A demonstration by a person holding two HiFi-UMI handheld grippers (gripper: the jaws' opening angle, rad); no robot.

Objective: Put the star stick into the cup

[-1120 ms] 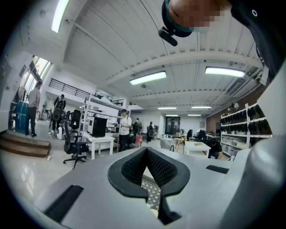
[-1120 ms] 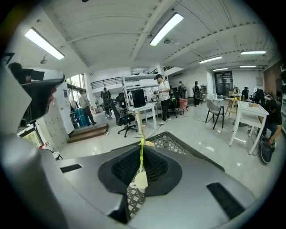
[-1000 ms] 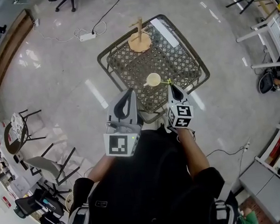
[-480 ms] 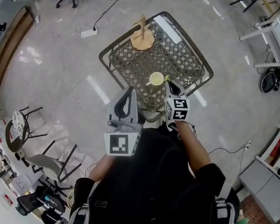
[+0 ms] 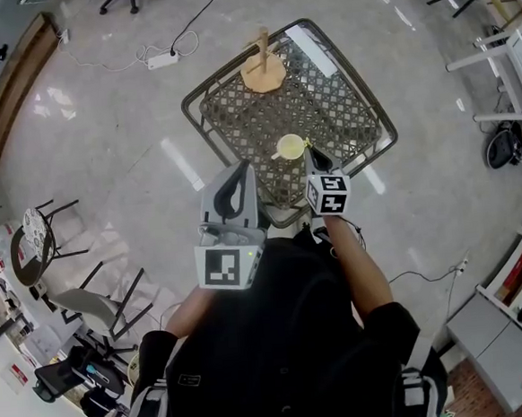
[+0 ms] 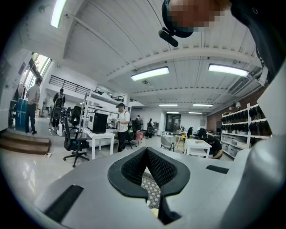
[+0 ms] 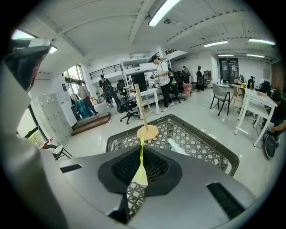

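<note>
A pale yellow cup (image 5: 289, 146) stands on the metal mesh table (image 5: 325, 108), near its front edge. Just right of the cup, almost touching its rim, my right gripper (image 5: 312, 153) is shut on the thin yellow-green star stick (image 5: 308, 143). In the right gripper view the star stick (image 7: 141, 162) runs up between the closed jaws of my right gripper (image 7: 141, 150) and pokes out past their tips. My left gripper (image 5: 237, 173) hovers at the table's front left edge, shut on nothing. In the left gripper view its jaws (image 6: 146, 152) meet, with the mesh showing below them.
A wooden peg stand (image 5: 262, 68) sits at the table's far side; in the right gripper view the stand (image 7: 146, 131) is straight ahead. A white strip (image 5: 310, 53) lies on the mesh beside it. A power strip and cables (image 5: 161, 58) lie on the floor beyond; chairs (image 5: 89, 307) stand left.
My right gripper has moved forward and left with the star stick, from beside the table's front edge to right next to the cup. The left gripper has stayed put.
</note>
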